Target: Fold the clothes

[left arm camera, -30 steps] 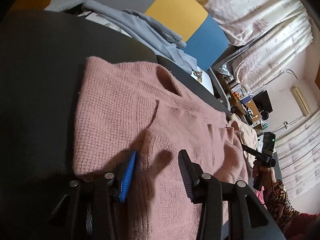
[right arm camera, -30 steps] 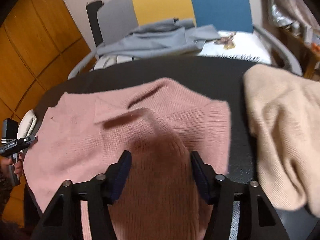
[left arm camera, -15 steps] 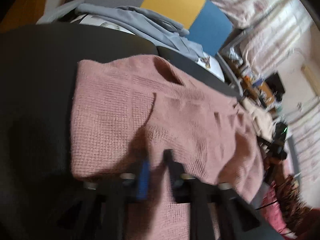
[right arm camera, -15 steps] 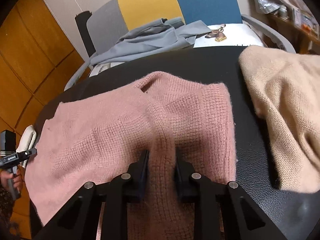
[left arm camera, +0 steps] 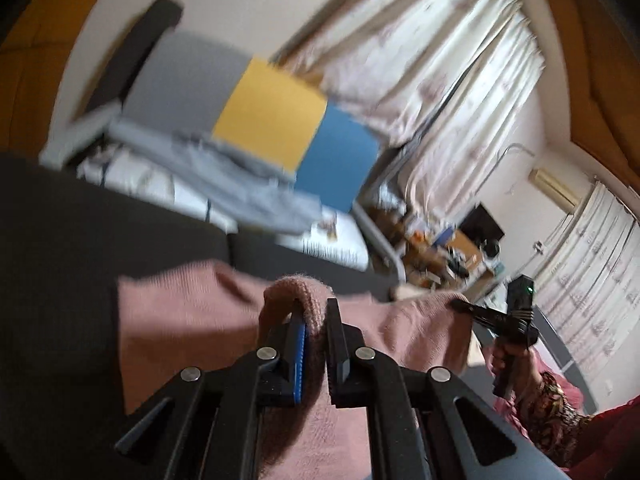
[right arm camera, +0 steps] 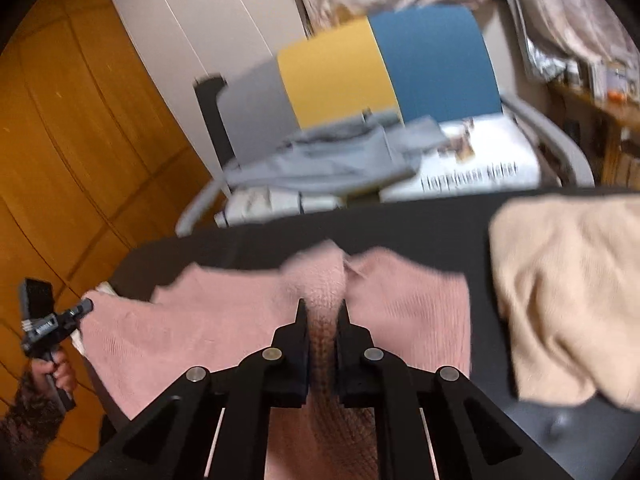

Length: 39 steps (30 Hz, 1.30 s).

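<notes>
Grippers — left gripper, right gripper — each pinch one pink sweater; one beige sweater beside.

Both views are soft, even and fairly dim, with no hard glare. In the left wrist view daylight filters through the pale curtains, which are the brightest area and wash out toward white. Motion blur smears the colour-block chair back and the grey garment in both views, while the gripper fingers stay sharp. The pink sweater is blurred along its far edge, and the beige sweater is out of focus. Fisheye distortion bends the wooden panelling, and all 4 corners vignette to black.
</notes>
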### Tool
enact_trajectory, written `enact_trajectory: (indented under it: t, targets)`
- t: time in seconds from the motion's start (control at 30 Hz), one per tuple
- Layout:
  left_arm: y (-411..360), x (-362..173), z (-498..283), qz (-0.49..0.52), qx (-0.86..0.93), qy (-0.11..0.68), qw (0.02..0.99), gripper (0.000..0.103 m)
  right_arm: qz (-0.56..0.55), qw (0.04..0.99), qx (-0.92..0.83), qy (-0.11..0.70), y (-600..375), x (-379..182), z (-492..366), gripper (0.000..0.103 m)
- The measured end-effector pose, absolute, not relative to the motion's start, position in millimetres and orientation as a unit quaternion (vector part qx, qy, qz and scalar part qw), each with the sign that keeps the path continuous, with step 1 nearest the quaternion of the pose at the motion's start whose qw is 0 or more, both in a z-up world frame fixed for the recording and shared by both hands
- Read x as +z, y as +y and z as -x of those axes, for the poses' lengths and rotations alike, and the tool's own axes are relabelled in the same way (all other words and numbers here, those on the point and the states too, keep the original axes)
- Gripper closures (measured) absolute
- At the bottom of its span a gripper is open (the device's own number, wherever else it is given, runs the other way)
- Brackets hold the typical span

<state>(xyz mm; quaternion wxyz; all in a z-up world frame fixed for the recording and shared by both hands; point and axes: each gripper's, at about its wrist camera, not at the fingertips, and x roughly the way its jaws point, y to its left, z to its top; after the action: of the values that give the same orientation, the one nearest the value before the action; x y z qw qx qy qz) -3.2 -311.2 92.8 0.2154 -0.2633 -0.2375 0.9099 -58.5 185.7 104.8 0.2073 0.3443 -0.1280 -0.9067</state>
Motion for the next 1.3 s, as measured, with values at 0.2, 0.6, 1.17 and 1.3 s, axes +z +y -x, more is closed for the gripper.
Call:
enact_trajectory:
  t: [0.2,0.6,1.17,1.3]
  targets:
    - [-323,67,35,0.289,0.924,-0.198,0.153,0.095,-0.324,0.187,-0.916,-0.142,184,100,82,0.094]
    - [-357,-37,79,0.385,0.858,-0.329,0.088,0.084,-0.429,0.114,-0.866,-0.228,220,-18,120,0.094]
    - [-326,-39,-38,0.380,0.877,-0.259,0.138,0.064,-0.407,0.112,-0.886,-0.191,239,-1,8,0.055]
    - [-321,-42,-39,0.362,0.884,-0.273,0.113,0.068,-0.421,0.098,-0.883,-0.182,237,-16,-10,0.072]
